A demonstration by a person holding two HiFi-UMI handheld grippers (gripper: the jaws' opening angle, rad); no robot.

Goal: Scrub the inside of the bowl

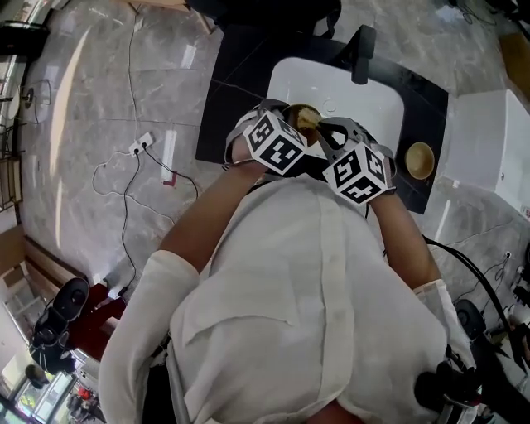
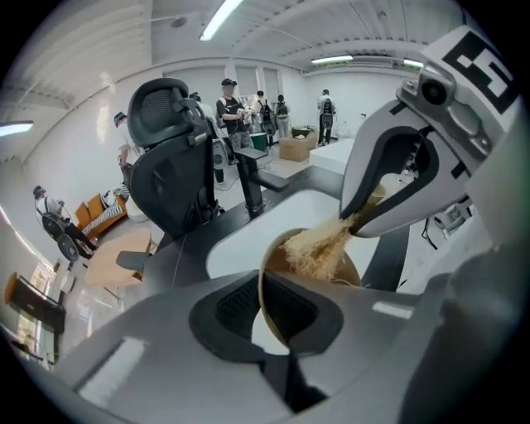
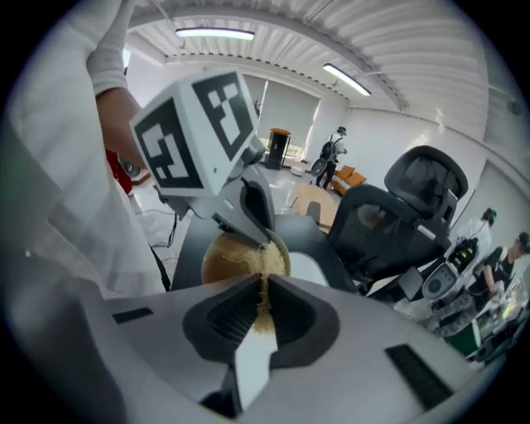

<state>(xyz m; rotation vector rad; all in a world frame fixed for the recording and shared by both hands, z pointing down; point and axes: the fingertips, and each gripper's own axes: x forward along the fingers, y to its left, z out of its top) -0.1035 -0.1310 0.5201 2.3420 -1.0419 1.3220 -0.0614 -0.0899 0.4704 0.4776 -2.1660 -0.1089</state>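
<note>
The left hand-held gripper [image 2: 275, 321] pinched the bowl [image 3: 222, 262] by its rim over the sink [image 1: 374, 103], and the right hand-held gripper [image 3: 261, 310] squeezed the scrubber [image 2: 318, 245] inside it, so rubbing round firmly while holding the bowl steady looked best.

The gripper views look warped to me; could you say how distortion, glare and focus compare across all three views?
Left gripper view: strong fisheye, black corners, ceiling lights bowed, jaws near the lens soft, bowl sharper. Right gripper view: same bending, sleeve at left washed out. Head view: mild warp, glare streaking the floor.
</note>
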